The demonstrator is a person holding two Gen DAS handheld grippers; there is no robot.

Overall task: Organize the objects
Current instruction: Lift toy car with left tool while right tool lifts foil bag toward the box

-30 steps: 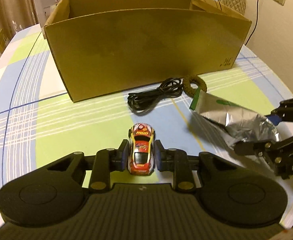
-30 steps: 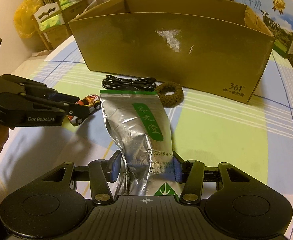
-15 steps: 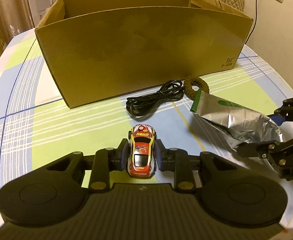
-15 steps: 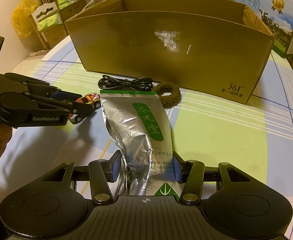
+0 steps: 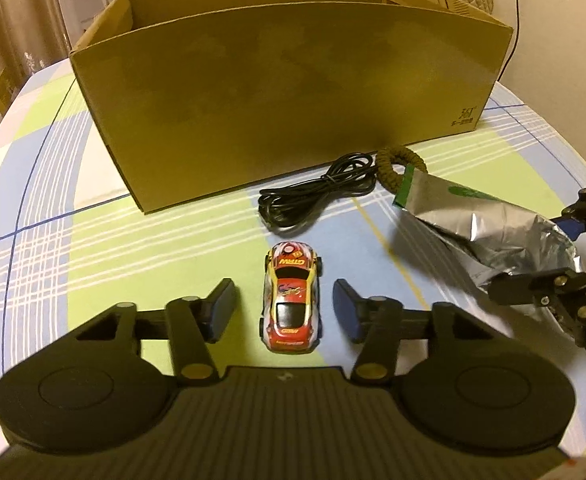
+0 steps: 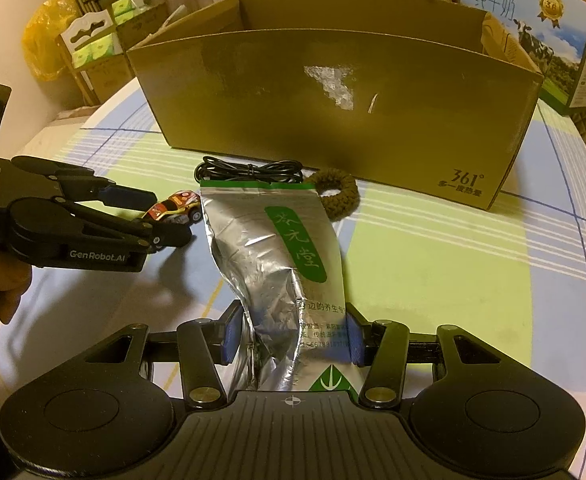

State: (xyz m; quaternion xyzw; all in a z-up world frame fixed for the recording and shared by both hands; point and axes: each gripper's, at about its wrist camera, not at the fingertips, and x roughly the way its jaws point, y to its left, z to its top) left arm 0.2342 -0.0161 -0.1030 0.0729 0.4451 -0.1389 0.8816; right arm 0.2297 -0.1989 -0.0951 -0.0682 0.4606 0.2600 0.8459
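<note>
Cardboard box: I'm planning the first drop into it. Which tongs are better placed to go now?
Right. The right tongs are shut on the foil pouch, while the left tongs stand open around the toy car on the tablecloth, both before the cardboard box.

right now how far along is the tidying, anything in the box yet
Nothing looks done: the part of the cardboard box interior that shows is bare. In hand: the right gripper is shut on the foil pouch. The left gripper is open around the toy car, not touching it. Left on the table: car, black cable, brown hair tie.
</note>
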